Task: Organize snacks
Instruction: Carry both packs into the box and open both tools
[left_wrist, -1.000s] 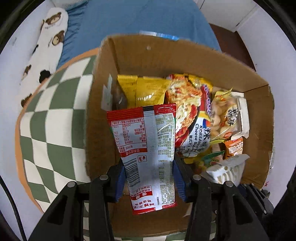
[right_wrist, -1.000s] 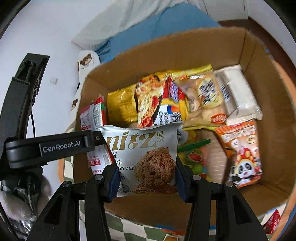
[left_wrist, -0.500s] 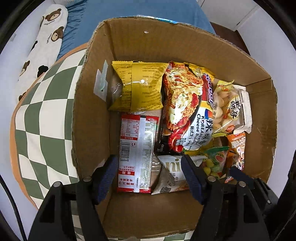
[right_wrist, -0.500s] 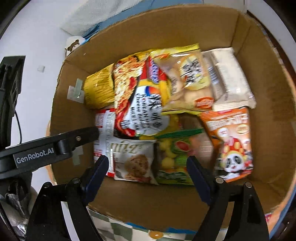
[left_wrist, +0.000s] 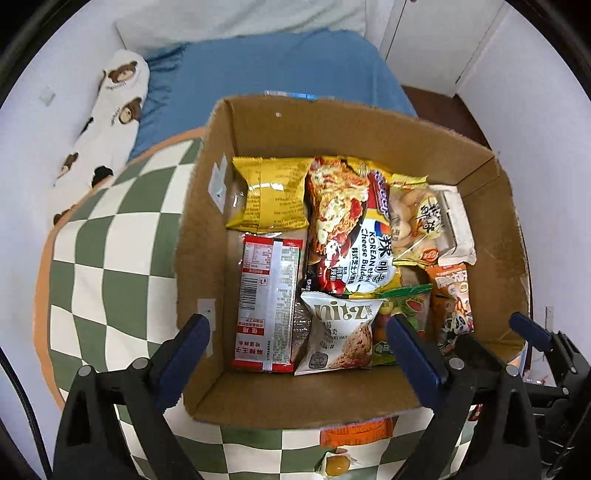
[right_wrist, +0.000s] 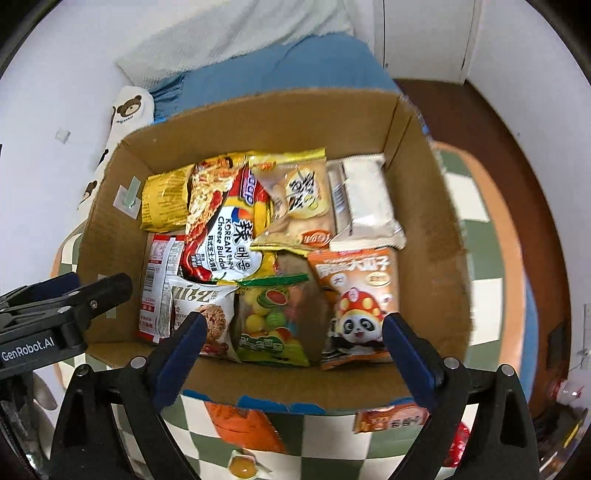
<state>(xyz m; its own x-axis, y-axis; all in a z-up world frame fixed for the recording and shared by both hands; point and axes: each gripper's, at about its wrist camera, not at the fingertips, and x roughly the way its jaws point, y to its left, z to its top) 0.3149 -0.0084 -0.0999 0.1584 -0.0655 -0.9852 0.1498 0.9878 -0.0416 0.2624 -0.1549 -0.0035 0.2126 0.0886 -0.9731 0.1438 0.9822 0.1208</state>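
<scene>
Both tools, left tool (left_wrist: 299, 354) and right tool (right_wrist: 291, 350), are spreading wider, pinching nothing, above the cardboard box (left_wrist: 207, 236); its near wall at 6 o'clock is hiding loose packets (right_wrist: 391, 419).

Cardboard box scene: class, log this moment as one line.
left claw: opening, empty | right claw: opening, empty | red packet, cookie bag: lying in cardboard box

left wrist: looks down, near | right wrist: looks down, near | shared: cardboard box (left_wrist: 207, 236) (right_wrist: 439, 229)

Cardboard box (left_wrist: 199, 229): open top, access from above unobstructed. Floor covered by snack packets (left_wrist: 343, 236); bare strip left along near wall (left_wrist: 295, 391). 4 upright walls block sideways entry.
</scene>
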